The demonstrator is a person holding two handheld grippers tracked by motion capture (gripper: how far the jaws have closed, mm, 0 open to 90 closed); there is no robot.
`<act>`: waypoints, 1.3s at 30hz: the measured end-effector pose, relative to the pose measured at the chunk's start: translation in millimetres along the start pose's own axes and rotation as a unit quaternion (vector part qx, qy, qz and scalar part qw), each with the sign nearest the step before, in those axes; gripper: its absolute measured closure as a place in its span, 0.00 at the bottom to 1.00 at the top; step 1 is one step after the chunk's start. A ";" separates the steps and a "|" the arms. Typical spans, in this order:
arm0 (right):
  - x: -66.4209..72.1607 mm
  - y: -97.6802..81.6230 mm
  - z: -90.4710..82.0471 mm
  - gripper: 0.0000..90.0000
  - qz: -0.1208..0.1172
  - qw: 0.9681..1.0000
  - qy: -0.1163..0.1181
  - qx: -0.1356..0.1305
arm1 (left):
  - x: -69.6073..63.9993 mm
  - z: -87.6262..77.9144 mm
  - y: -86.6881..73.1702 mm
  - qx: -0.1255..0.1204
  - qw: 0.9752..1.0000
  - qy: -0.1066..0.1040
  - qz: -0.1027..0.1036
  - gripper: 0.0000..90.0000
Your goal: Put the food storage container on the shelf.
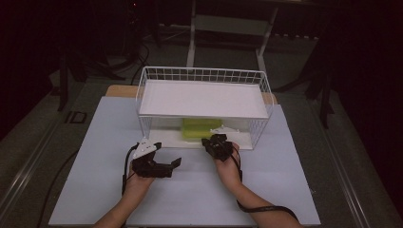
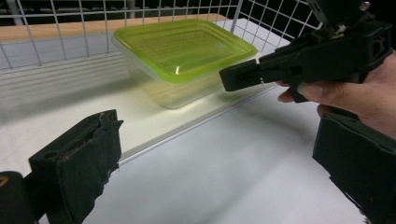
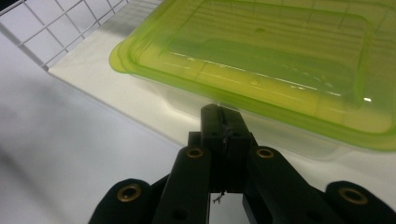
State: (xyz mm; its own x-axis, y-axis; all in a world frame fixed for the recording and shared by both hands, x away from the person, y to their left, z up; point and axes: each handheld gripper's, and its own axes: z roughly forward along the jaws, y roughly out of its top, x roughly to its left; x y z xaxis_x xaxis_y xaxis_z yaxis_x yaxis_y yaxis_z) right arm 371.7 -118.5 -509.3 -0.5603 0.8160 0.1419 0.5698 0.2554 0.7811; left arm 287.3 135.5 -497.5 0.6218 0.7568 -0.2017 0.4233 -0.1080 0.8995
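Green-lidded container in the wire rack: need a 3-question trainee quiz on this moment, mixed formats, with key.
1. True or false: the right gripper has its jaws shut, with nothing between them.
2. Multiple choice: where does the green-lidded container sit? A) on top of the rack's upper shelf B) on the lower level of the wire rack, under the upper shelf C) on the table in front of the rack
3. Short answer: how do the left gripper jaws stand, and do they hold anything?

Key
1. True; the shut tips point at the container's near edge.
2. B
3. Wide apart, holding nothing, over the white table.
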 end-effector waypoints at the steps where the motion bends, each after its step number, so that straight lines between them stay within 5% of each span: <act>1: 0.5 1.2 1.8 1.00 0.000 1.000 0.000 0.000 | -0.1 0.1 0.0 0.001 1.000 -0.001 0.000 0.02; 8: -1.5 8.7 12.6 1.00 -0.002 1.000 -0.011 -0.004 | -1.2 -0.2 -0.3 -0.001 1.000 -0.003 0.003 0.02; 15: -5.4 13.6 16.3 1.00 0.026 1.000 -0.013 -0.003 | -1.3 0.6 -1.2 0.001 1.000 -0.006 0.003 0.02; 28: -8.2 14.6 19.0 0.96 0.021 1.000 -0.010 -0.008 | -1.7 1.5 -2.4 0.005 1.000 -0.006 0.006 0.02; 32: 1.8 11.8 7.8 0.96 -0.007 1.000 -0.002 -0.014 | -2.6 1.5 -2.0 0.003 1.000 -0.008 0.011 0.02; 35: 7.0 8.2 -1.4 0.91 0.000 1.000 0.018 -0.012 | -3.7 1.0 -1.4 0.000 1.000 -0.010 0.015 0.02; 39: 17.8 3.7 -17.1 0.78 -0.053 0.998 0.020 -0.033 | -6.1 0.9 -0.4 -0.001 1.000 -0.012 0.024 0.02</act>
State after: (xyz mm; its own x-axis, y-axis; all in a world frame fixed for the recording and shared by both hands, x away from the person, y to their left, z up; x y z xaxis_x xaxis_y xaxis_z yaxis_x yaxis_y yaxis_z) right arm 353.5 -111.9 -493.6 -0.6400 0.7642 0.0796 0.4660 0.3037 0.8310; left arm 284.0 130.4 -497.0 0.6566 0.7356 -0.1664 0.3906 -0.1429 0.9094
